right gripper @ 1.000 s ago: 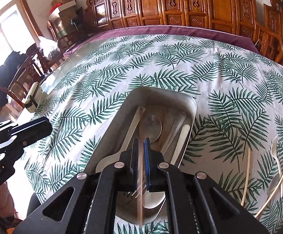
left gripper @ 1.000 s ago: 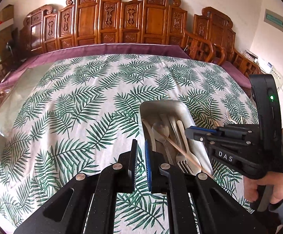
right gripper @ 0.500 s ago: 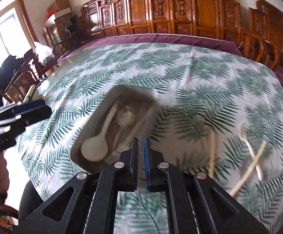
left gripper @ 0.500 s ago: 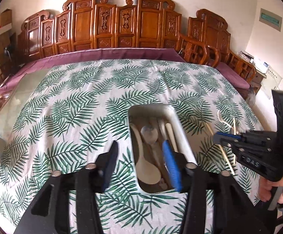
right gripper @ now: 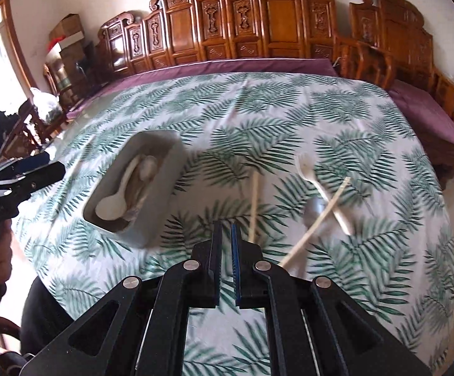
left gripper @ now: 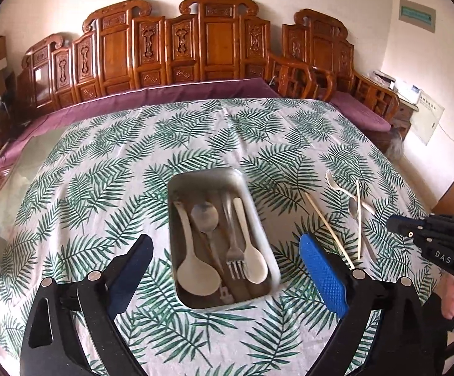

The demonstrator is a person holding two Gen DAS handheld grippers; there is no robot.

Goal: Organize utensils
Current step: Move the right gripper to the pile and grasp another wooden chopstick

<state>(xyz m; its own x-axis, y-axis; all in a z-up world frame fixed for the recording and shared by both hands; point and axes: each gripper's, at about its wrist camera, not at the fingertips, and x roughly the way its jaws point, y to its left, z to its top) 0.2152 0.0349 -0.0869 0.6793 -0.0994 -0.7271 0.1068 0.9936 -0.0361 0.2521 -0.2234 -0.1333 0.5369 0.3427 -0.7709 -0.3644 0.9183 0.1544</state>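
Note:
A metal tray [left gripper: 208, 175] sits on the leaf-print tablecloth and holds two white spoons, a metal spoon [left gripper: 205, 216], a fork [left gripper: 234, 250] and a chopstick. My left gripper [left gripper: 225, 252] is wide open, its fingers straddling the tray's near end above it. The tray also shows in the right wrist view [right gripper: 164, 169], left of centre. My right gripper [right gripper: 226, 244] is shut and empty, above the cloth near a loose chopstick [right gripper: 253, 200]. To its right lie a white plastic spoon [right gripper: 317, 185], a second chopstick [right gripper: 317, 219] and a metal spoon [right gripper: 313, 213], crossed over each other.
The loose utensils show right of the tray in the left wrist view, with one chopstick [left gripper: 327, 225] nearest it. Carved wooden chairs [left gripper: 214, 47] line the table's far side. The right gripper [left gripper: 427, 238] shows at the right edge.
My right gripper let go of the chopstick into the tray and swung right toward the loose utensils. My left gripper opened wide and pulled back, bringing the tray to centre view.

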